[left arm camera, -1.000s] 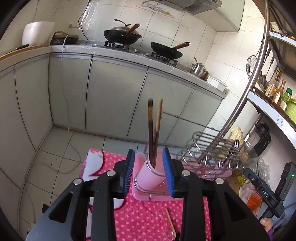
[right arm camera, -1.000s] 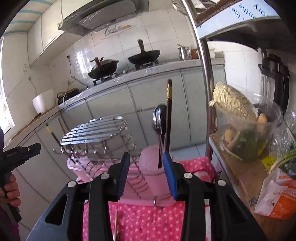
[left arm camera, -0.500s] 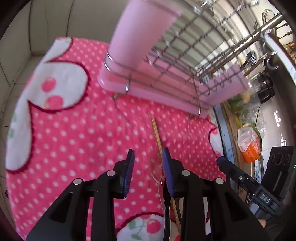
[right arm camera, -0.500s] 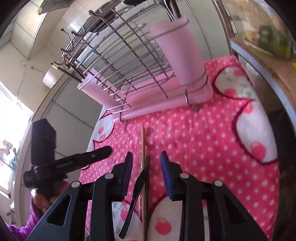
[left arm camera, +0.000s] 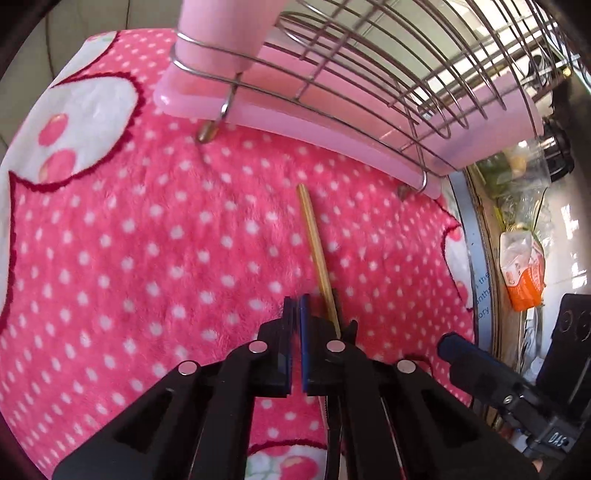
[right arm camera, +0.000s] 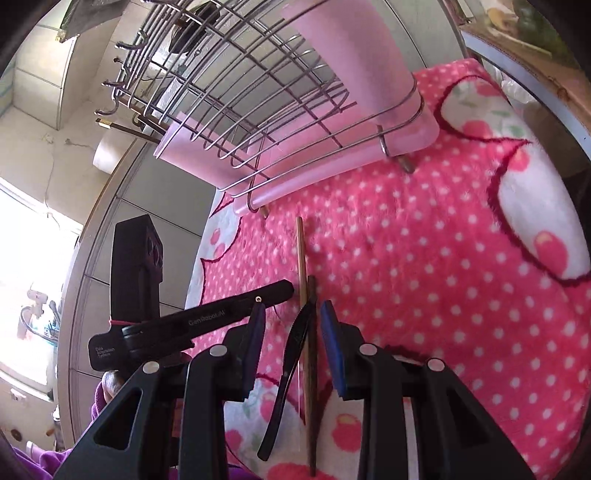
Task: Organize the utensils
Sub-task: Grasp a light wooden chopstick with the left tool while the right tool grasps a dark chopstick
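Observation:
On the pink dotted cloth (left arm camera: 147,240) lies a light bamboo chopstick (left arm camera: 317,254), just right of my left gripper (left arm camera: 295,306), which is shut with nothing visible between its pads. In the right wrist view my right gripper (right arm camera: 293,325) stands open low over the cloth (right arm camera: 443,277). Between its jaws, untouched, lie a black serrated utensil (right arm camera: 284,384), a dark brown chopstick (right arm camera: 313,398) and the light chopstick (right arm camera: 301,254). The left gripper (right arm camera: 286,287) reaches in from the left. The pink cup (left arm camera: 221,33) (right arm camera: 351,55) stands in the wire rack (left arm camera: 369,55) (right arm camera: 221,92).
The rack sits on a pink tray (left arm camera: 332,129) (right arm camera: 295,181) at the cloth's far side. A shelf edge with an orange packet (left arm camera: 521,277) borders the cloth on the right. Grey cabinet fronts (right arm camera: 140,192) and a purple sleeve (right arm camera: 55,458) show at the left.
Both grippers have tipped down and sunk from facing the cup and rack to just above the cloth. The left jaws have gone from open to shut. The right jaws narrowed a little.

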Demonstrator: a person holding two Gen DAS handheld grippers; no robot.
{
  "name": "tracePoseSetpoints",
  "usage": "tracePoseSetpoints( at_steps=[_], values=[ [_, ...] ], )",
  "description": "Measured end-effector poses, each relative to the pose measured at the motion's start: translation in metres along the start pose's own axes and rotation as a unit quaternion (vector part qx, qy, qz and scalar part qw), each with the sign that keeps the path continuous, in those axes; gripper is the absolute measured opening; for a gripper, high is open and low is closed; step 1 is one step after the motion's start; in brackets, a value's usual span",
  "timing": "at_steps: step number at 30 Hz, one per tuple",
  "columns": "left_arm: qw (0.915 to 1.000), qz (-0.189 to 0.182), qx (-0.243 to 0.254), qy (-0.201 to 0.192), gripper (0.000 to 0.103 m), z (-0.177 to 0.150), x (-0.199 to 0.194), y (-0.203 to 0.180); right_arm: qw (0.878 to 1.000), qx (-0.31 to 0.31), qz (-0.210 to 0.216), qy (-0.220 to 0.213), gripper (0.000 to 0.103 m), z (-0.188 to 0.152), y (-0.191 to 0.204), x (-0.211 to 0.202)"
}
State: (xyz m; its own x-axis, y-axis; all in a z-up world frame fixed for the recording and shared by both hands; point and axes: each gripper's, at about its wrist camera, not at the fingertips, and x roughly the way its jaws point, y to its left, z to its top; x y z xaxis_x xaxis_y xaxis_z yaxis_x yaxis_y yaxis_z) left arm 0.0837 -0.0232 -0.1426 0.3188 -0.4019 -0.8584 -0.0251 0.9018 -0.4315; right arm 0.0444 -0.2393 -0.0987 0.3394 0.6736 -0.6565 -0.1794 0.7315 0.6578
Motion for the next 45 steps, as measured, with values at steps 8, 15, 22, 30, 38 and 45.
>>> tracePoseSetpoints(
  at_steps=[8,15,22,30,38,45],
  values=[
    [0.9979,0.019,0.025,-0.057,0.002,0.007,-0.042,0.010,0.999,0.028,0.002,0.030,0.031,0.001,-0.004,0.028],
    [0.9962,0.008,0.026,-0.082,0.002,0.008,-0.071,0.025,0.998,0.027,-0.019,0.051,0.031,0.005,0.000,0.054],
    [0.9969,-0.008,0.019,-0.077,0.002,0.003,-0.069,0.032,0.997,0.024,-0.046,0.063,0.031,0.010,0.001,0.081],
    [0.9972,-0.008,0.016,-0.073,0.002,0.000,-0.063,0.033,0.997,0.014,-0.053,0.047,0.005,0.009,0.004,0.085],
    [0.9966,-0.006,0.018,-0.080,0.002,0.000,-0.067,0.031,0.999,0.013,-0.043,0.017,0.003,0.010,-0.001,0.056],
    [0.9926,-0.013,0.023,-0.119,0.002,0.003,-0.093,0.027,0.998,0.004,-0.032,-0.045,0.001,0.017,0.001,0.013]
  ],
)
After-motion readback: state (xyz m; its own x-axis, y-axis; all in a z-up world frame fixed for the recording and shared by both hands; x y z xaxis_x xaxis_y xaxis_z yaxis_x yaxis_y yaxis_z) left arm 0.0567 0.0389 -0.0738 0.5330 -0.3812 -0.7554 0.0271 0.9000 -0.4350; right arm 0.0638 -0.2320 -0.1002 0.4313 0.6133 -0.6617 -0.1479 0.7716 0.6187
